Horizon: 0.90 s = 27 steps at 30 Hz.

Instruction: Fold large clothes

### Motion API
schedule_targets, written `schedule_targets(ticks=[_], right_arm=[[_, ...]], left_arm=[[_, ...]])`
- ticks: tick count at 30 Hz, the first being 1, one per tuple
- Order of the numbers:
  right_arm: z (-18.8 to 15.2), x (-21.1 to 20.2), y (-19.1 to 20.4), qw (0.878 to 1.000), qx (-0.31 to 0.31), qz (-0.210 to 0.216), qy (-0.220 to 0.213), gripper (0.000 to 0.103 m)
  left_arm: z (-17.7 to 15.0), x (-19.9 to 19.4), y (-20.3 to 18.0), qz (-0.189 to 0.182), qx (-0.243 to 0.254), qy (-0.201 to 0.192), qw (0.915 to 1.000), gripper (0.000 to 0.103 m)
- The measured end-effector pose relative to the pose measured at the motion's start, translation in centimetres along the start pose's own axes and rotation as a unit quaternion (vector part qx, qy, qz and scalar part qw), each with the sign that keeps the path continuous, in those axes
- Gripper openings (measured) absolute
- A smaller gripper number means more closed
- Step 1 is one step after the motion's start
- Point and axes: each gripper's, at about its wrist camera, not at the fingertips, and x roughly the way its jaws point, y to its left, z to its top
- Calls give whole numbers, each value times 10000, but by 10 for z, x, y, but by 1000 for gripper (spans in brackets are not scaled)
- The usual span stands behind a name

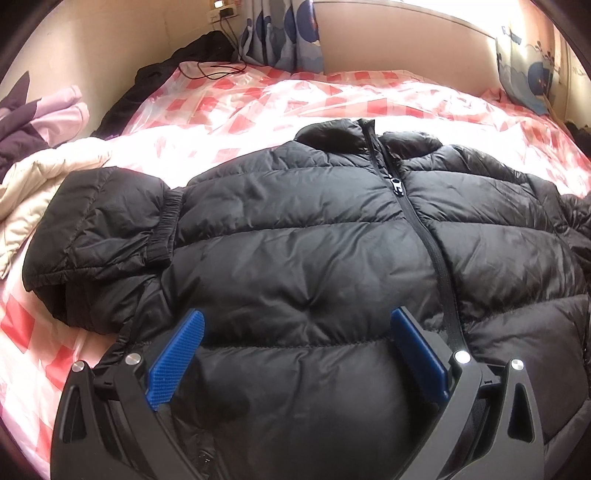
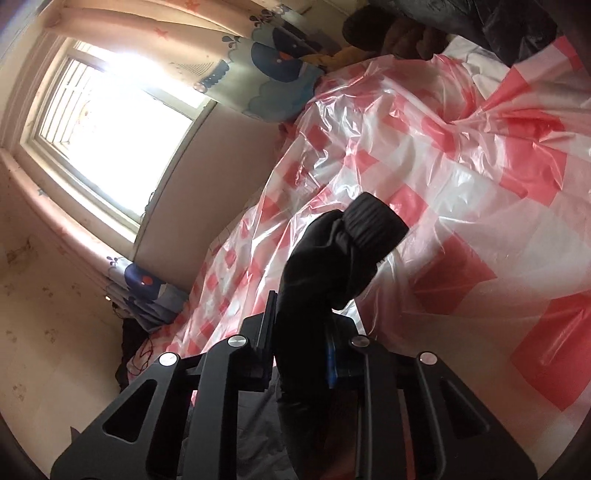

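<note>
A black puffer jacket point(image 1: 314, 229) lies front up on the bed, zipper point(image 1: 417, 221) closed, collar at the far end. Its one sleeve point(image 1: 103, 221) is folded in at the left, elastic cuff against the body. My left gripper point(image 1: 295, 314) hovers over the jacket's lower part, its blue pads point(image 1: 177, 362) wide apart and open, nothing pinched between them. In the right wrist view my right gripper point(image 2: 303, 317) is shut on the jacket's other sleeve point(image 2: 317, 266), which sticks up past the fingers and ends in a ribbed cuff point(image 2: 373, 225), lifted above the bed cover.
A red-and-white checked plastic sheet point(image 1: 258, 96) covers the bed. A cream quilt point(image 1: 33, 192) and purple clothes point(image 1: 37, 114) lie at the left. A black cable point(image 1: 218, 70) trails near the patterned curtain point(image 1: 280, 33). A bright window point(image 2: 107, 122) is in the wall beyond.
</note>
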Motion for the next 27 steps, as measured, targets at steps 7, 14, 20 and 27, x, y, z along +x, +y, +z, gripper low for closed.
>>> schedule_targets(ticks=[7,14,20,27], right_arm=[[-2,21,-38,9966,704,-387,184,76],[-3,16,-29,9976,373,-582,91,13],[4,-4,-4,9994,165,-258,-177,12],[9,-13,36,9994,-31,137,-304,12]], left_arm=[[-2,-1,-8,58,206,-33,9998,97],[-2,-3,-13,95,329,-69,9994,97],[-2,-5,-15,79,372,-105,9992,97],[-3,-6,-16,68,362,-103,9993,97]])
